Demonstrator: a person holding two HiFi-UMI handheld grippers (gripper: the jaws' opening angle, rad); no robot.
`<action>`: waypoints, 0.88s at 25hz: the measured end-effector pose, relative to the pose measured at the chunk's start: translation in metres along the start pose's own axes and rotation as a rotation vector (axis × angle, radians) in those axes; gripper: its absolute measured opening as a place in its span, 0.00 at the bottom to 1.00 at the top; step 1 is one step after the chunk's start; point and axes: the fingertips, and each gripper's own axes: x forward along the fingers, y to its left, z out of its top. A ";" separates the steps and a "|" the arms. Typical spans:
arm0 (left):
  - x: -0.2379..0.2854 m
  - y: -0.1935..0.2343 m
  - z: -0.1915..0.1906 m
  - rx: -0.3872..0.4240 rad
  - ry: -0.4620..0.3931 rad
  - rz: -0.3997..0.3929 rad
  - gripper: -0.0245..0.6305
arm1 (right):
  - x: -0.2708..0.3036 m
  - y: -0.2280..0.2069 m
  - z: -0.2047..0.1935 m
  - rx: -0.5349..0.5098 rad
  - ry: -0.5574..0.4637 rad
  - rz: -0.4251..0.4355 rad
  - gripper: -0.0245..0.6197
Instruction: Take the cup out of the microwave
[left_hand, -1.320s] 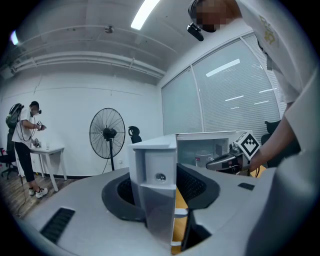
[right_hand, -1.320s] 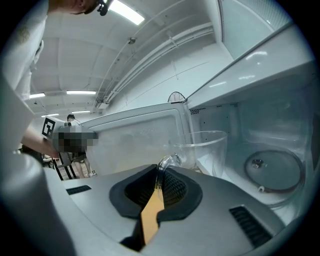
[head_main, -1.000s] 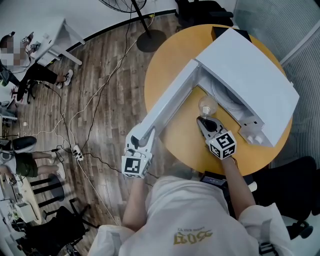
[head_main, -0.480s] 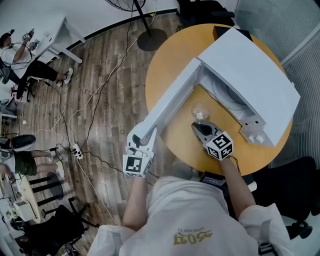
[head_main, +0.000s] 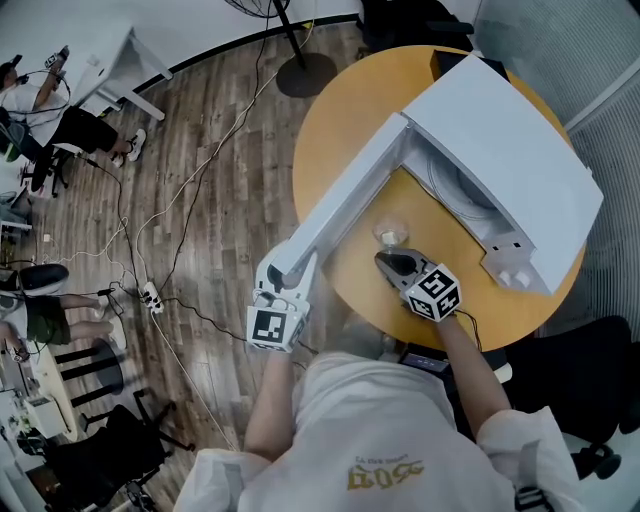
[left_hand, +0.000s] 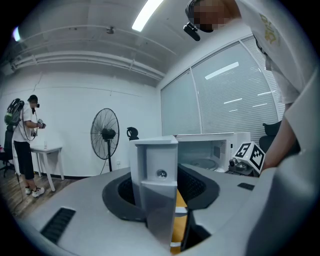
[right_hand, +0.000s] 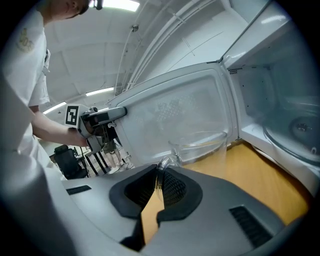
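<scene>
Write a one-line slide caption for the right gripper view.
Right gripper shut on the handle of a clear glass cup, outside the open white microwave, in front of its door.

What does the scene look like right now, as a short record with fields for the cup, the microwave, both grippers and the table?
cup: clear glass cup, outside the cavity, above the table in front of the opening; whether it touches the table cannot be told
microwave: white microwave on the table, its door swung wide open
right gripper: right gripper shut on the cup's handle
left gripper: left gripper shut on the free edge of the door
table: round wooden table
</scene>
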 end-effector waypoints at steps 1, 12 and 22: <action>0.000 0.000 0.001 0.000 -0.005 -0.001 0.33 | 0.001 0.002 0.000 0.000 0.002 0.004 0.07; 0.002 0.001 0.006 0.011 -0.001 0.013 0.33 | 0.008 0.016 -0.010 -0.003 0.027 0.065 0.07; 0.001 -0.002 0.002 0.006 -0.012 0.002 0.33 | 0.011 0.022 -0.017 0.007 0.037 0.099 0.07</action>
